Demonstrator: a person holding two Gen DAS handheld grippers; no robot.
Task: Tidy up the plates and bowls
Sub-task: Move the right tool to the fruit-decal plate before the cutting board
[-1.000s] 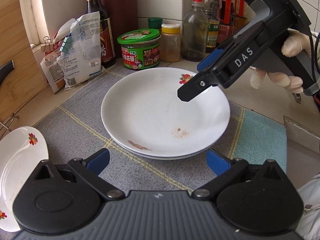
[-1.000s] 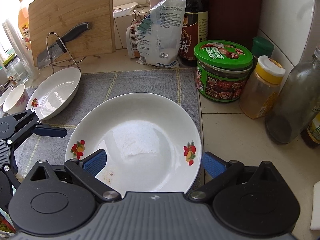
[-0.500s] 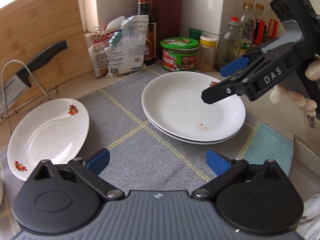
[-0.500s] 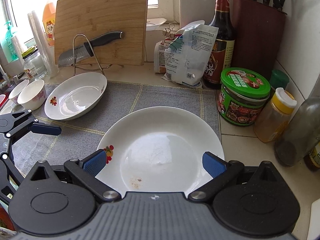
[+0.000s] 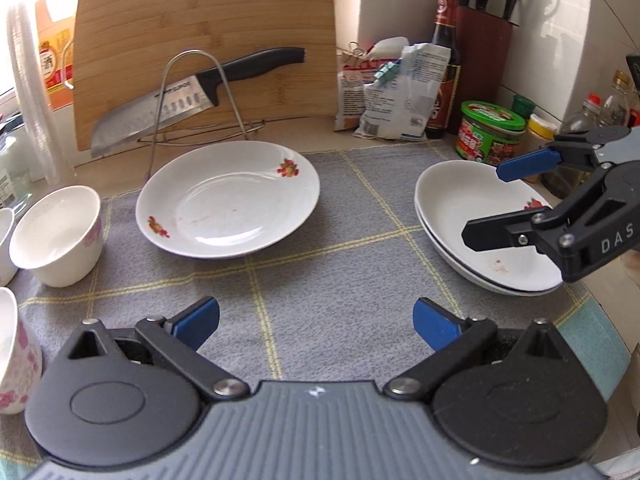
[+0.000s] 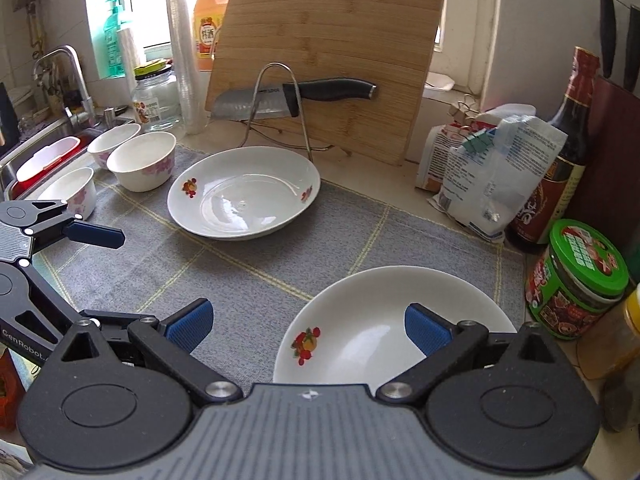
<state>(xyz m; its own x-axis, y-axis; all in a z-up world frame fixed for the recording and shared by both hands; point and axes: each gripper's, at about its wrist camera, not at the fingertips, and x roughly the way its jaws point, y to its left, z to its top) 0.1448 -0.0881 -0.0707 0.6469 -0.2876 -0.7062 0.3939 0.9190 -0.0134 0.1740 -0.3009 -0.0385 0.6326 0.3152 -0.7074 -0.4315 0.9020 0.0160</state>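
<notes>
The left tool [image 5: 316, 318] is hanging with its jaws spread and empty over the grey mat [image 5: 328, 276]; the right tool [image 6: 308, 326] is gaping too, poised above the stacked plates [image 5: 472, 216] at the mat's right edge. The single plate [image 5: 228, 198] is sitting flat, well apart, near the knife stand [image 5: 196, 92], with the bowls [image 6: 142, 160] further left. Being glazed ceramic, it is probably stiff, slick and breakable, so pinching its raised rim looks wisest.

a home kitchen: a sink with tap [image 6: 60, 80] at the frame's left edge, a bamboo cutting board [image 6: 328, 52] leaning at top centre, a knife [image 6: 296, 98] on a wire rack, sauce bottles [image 6: 560, 160] at right.
</notes>
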